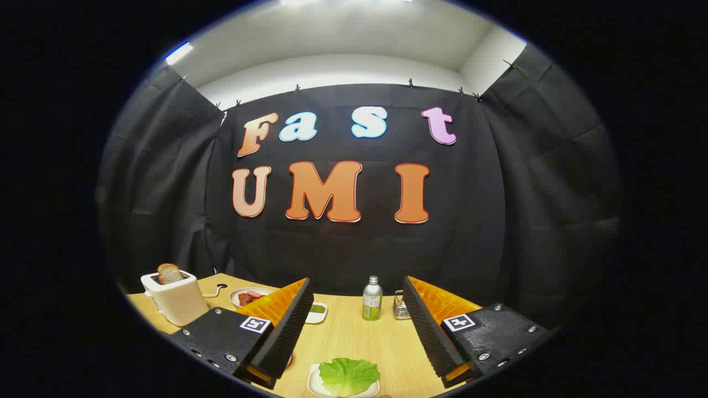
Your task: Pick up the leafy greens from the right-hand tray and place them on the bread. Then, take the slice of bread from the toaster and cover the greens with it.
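A leafy green (348,376) lies on a small white tray (315,382) on the wooden table, low between my fingers. My gripper (357,309) stands open above the table, well over the leaf, with nothing between its fingers. Far off to the left stands a white toaster (176,298) with a slice of bread (170,273) sticking up out of its slot.
A white plate with reddish meat slices (247,297) sits behind the left finger. A small white dish of green bits (317,310) lies beside it. A green bottle with a silver cap (372,298) and a small metal holder (400,308) stand at the table's back.
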